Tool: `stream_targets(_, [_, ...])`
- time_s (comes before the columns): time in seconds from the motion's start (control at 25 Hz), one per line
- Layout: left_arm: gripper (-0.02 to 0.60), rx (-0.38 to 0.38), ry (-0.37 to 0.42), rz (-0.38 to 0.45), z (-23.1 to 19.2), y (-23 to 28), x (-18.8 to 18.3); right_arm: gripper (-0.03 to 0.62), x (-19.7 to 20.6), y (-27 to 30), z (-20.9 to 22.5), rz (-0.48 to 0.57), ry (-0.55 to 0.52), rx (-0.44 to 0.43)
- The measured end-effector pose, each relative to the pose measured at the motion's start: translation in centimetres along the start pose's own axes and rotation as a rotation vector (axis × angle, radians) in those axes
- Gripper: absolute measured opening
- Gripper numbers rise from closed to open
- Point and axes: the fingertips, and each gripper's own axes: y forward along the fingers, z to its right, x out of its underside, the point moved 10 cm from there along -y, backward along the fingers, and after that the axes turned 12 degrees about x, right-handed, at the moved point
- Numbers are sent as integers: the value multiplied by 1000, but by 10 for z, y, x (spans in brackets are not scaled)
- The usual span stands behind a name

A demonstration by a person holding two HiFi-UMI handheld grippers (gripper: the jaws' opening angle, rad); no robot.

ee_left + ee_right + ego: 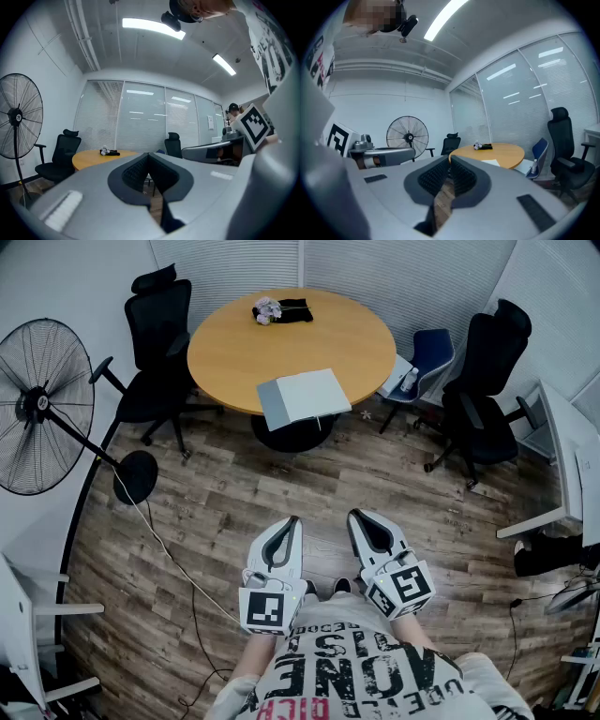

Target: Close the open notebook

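While the notebook (304,397) lies open at the table's (281,343) near edge, left gripper (292,521) and right gripper (356,515) hang well short of it, both closed on nothing, seemingly just carried.

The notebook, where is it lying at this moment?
In the head view, upper middle, the notebook lies open at the near edge of the round table, with a blue chair to its right.

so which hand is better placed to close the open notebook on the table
Left, marginally: the left tongs point almost straight at the open grey-covered notebook; the right tongs sit further aside. Both are shut and far off.
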Motion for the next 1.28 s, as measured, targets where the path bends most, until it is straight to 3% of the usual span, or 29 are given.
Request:
stream_targets(0.84, [14,27,-44,11,-17,0,1,26,-6,9,-7,27,11,9])
stream_targets(0.92, [66,44,-60,-1,-20,3,1,26,-5,11,-6,20,9,10])
stream_targets(1.28, [67,30,-92,-52,-26,25,10,26,7,24,16,-37,27,-1])
